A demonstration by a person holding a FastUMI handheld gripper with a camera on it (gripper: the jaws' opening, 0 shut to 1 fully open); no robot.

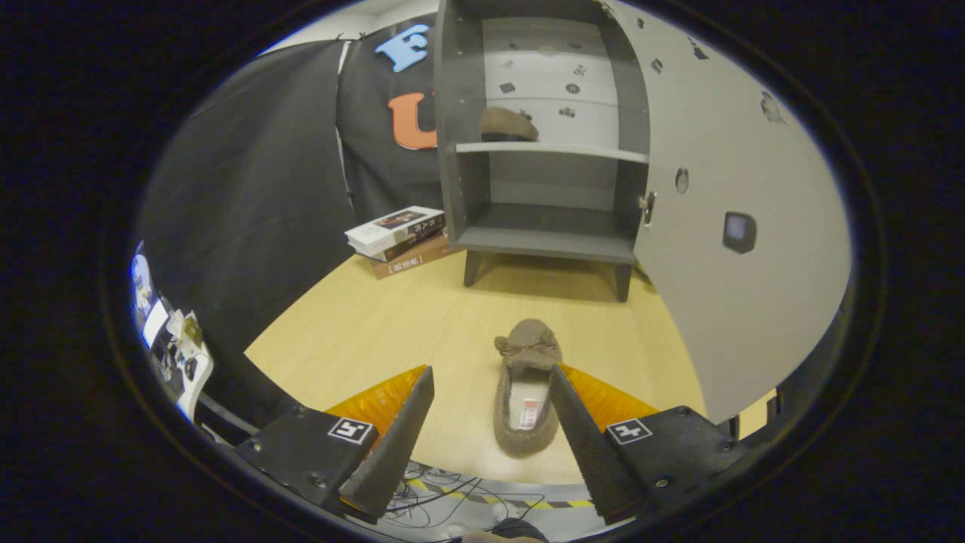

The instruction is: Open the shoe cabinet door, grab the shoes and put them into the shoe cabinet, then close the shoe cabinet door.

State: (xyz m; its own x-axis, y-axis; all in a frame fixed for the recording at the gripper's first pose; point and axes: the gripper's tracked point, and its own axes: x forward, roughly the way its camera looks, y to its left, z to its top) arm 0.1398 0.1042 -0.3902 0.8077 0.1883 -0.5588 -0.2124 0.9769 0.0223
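A brown slipper point(526, 392) lies on the pale wooden table point(362, 339), toe pointing away from me, its heel between my fingers and close against the right one. My gripper point(490, 381) is spread wide and holds nothing. Beyond the slipper stands the grey shoe cabinet point(544, 143) on short legs, its door point(742, 226) swung open to the right. A second slipper point(507, 125) rests on the cabinet's upper shelf, at its left side; the lower shelf is bare. Just left of the cabinet, a small stack of books point(398, 237) sits on the table.
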